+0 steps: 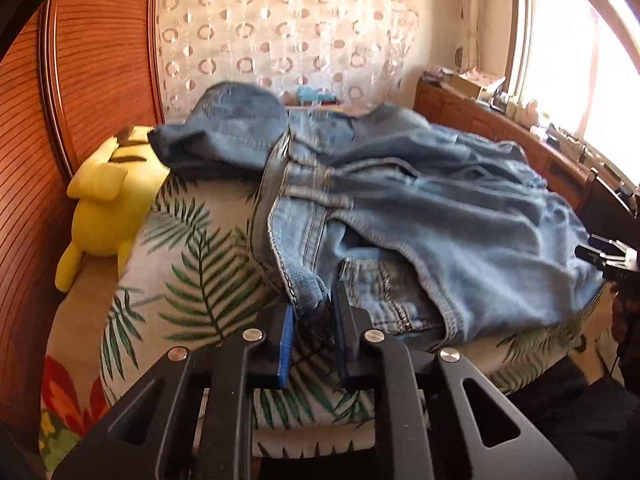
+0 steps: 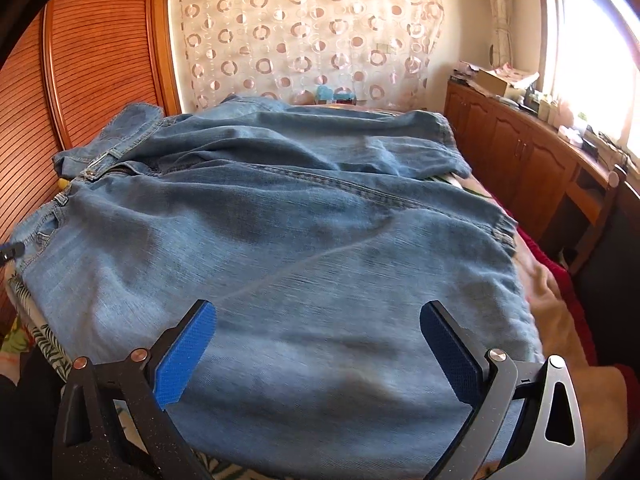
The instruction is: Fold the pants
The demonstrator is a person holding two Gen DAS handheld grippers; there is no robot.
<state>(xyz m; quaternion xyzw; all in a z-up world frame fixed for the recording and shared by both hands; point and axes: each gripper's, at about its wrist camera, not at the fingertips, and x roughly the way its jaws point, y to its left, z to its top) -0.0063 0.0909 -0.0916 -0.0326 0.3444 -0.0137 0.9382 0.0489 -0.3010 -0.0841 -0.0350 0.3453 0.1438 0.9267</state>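
Observation:
Blue denim pants (image 1: 400,200) lie spread and rumpled across the bed, with the waistband toward the left. My left gripper (image 1: 314,308) is at the near waistband corner, and its blue pads pinch a small fold of denim. In the right wrist view the pants (image 2: 300,220) fill the middle, both legs running off to the right. Just above the near leg my right gripper (image 2: 316,320) stands wide open with only flat cloth beneath it. The right gripper (image 1: 604,256) also shows at the right edge of the left wrist view.
The bed has a leaf-print cover (image 1: 192,272). A yellow plush toy (image 1: 108,200) lies at the bed's left side against a slatted wooden wardrobe (image 1: 100,60). Wooden cabinets (image 2: 520,152) with clutter on top run under the window on the right. A red blanket (image 2: 560,280) borders the bed's right edge.

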